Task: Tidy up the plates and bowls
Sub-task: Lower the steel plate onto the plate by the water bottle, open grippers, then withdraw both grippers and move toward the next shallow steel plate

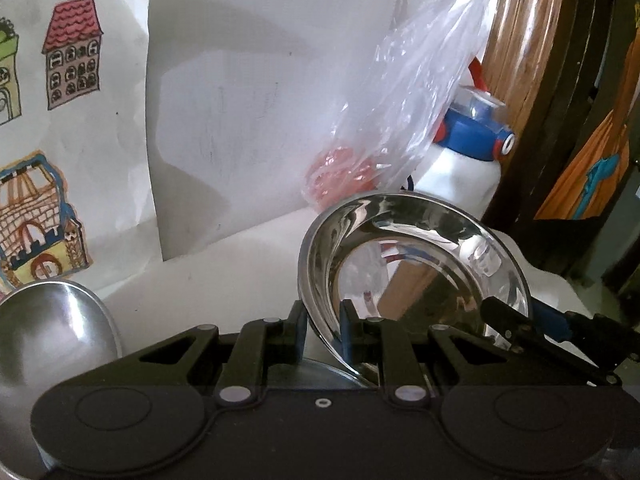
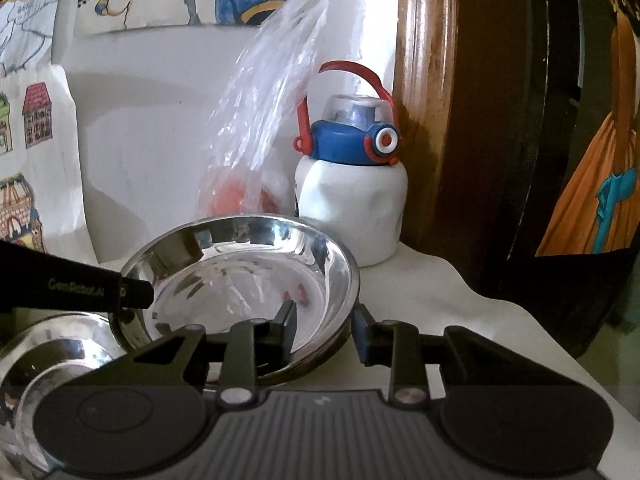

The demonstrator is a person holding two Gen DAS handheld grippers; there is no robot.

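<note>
The white table (image 2: 432, 280) carries everything, and a wooden frame (image 2: 424, 100) stands at its far right, at about 2 o'clock from the steel dishes. Papers with children's drawings (image 1: 72, 52) of houses lean against the wall at 10 o'clock, probably just propped there out of the way.

The shallow steel bowl (image 2: 256, 264) sits in the middle of both views, tilted up at its left rim, and that tilt is best explained by the left gripper (image 1: 323, 330), whose jaws are pinched together on the near rim, one pad inside and one outside. Held by the edge like this it can be lifted and nested with the other dishes, which seems to be the step in hand. In the left wrist view a second steel rim shows just under it, so it may be coming onto or off a stack; I cannot tell which.

The right gripper (image 2: 324, 330) straddles the bowl's rim at 5 o'clock with jaws apart; the right pad stands clear of the metal, so it grips nothing.

A second steel bowl (image 1: 52, 328) lies at 8 o'clock of the held one, rounded back showing, likely waiting its turn.

Behind, at 12 o'clock, a clear plastic bag (image 2: 264, 92) with something red in it leans on the wall, and a white bottle (image 2: 352, 208) with a blue cap and red strap stands at 1 o'clock.

The only readable writing is on the left gripper's black finger, roughly "GenRobot.AI"
</note>
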